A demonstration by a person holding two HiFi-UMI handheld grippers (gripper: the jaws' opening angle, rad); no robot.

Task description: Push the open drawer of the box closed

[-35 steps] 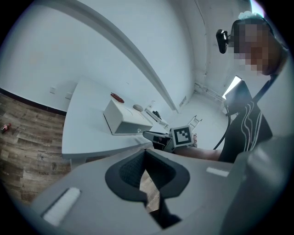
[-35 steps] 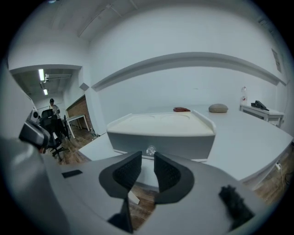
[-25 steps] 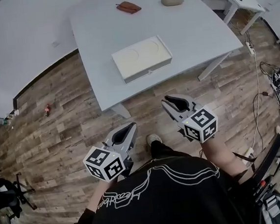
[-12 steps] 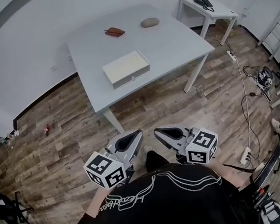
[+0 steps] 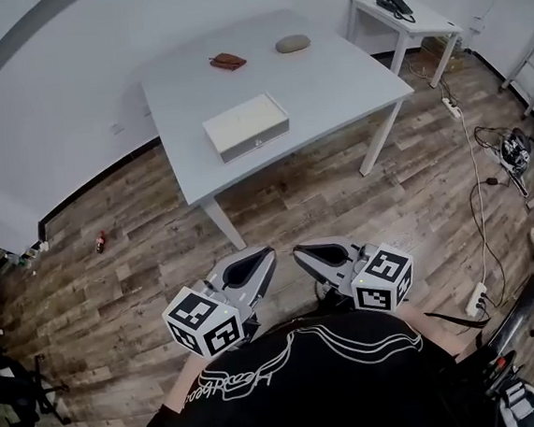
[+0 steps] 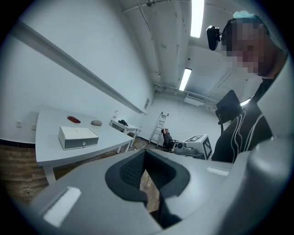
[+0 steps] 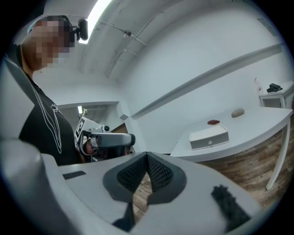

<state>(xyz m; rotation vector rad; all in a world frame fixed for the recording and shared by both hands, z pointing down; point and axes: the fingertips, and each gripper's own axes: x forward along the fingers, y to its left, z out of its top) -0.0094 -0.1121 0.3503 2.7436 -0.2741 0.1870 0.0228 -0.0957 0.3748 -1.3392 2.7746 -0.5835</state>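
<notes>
On table (image 5: 328, 70), box (image 5: 244, 121) (drawer (image 5: 258, 142) flush)

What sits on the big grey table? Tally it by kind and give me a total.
White box: 1
Red-brown flat object: 1
Grey-beige oval lump: 1
Total: 3
</notes>
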